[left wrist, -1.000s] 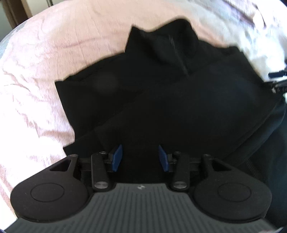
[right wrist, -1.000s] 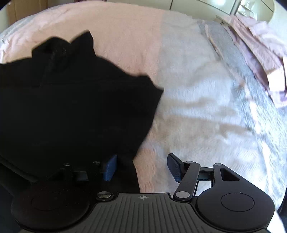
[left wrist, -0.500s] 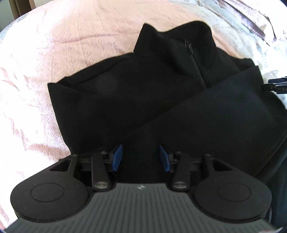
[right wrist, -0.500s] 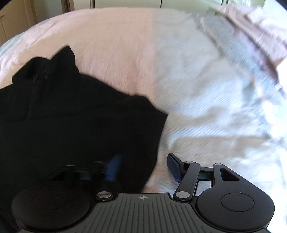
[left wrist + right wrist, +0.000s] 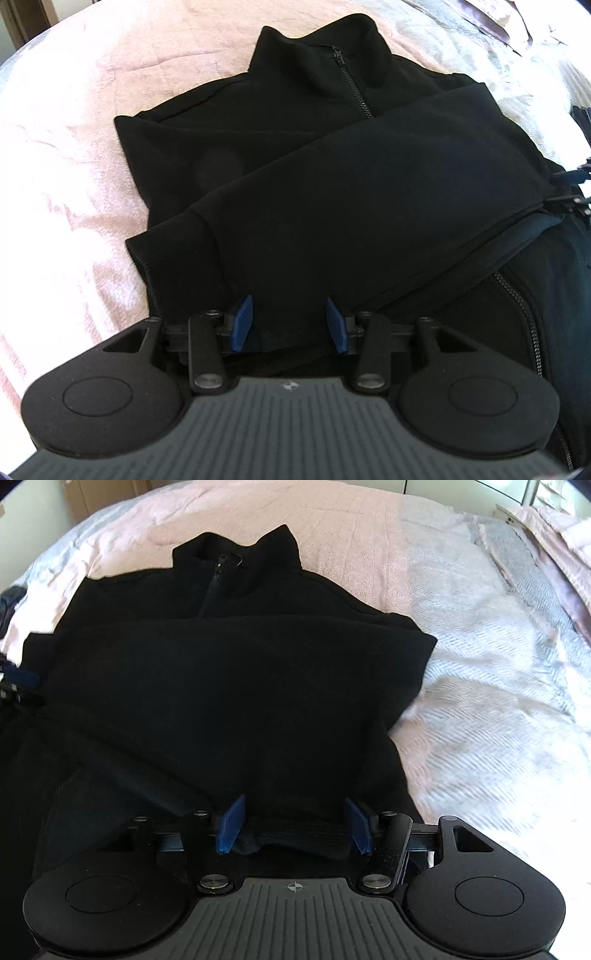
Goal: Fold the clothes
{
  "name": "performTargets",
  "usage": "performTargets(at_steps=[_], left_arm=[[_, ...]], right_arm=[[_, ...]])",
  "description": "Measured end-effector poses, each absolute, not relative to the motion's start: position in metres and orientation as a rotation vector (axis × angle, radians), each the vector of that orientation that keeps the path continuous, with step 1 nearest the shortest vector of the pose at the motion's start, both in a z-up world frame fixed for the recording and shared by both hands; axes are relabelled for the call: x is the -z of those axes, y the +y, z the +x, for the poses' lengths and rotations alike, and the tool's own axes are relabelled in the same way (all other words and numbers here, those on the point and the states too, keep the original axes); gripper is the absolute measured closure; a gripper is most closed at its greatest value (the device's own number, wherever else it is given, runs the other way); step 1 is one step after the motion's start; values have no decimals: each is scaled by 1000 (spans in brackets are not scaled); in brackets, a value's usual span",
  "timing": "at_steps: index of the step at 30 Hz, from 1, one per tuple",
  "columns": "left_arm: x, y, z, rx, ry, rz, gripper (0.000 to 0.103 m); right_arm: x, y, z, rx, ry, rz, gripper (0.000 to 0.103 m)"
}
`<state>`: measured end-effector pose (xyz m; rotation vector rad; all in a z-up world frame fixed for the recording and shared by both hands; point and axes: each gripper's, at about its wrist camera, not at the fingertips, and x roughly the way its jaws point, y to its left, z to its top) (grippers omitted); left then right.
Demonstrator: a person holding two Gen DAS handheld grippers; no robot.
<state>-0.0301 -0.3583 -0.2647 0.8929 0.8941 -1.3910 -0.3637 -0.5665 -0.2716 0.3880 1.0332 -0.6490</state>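
A black zip-neck fleece jacket lies on the bed, collar away from me, with a sleeve folded across its chest. It also shows in the right wrist view. My left gripper is open, its blue pads either side of the jacket's near edge, with fabric between them. My right gripper is open, with a bunched bit of the jacket's hem lying between its blue pads. The right gripper's tip shows at the right edge of the left wrist view.
The bed is covered by a pink quilt that turns pale grey-white on the right. Folded pink and grey bedding lies at the far right. A wooden cupboard stands beyond the bed.
The right gripper has swung left over the jacket, so fabric now lies between both its pads. The left gripper has come closer and lower over the jacket. The sleeve lies flatter.
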Motion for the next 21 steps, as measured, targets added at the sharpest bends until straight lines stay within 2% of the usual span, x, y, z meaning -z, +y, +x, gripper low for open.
performTargets(at_steps=[9,17,21], left_arm=[[253,-320,-29,1304,914,981,64],[228,-226,-71,1302,901,1028,63],[239,-186,-99,1355,907,1152,62]], right_arm=[[262,-543,-402,709,1045,484,43],[253,-472,-434,540,1078,478,43],[272,-441,-448,468,1211,506,43]])
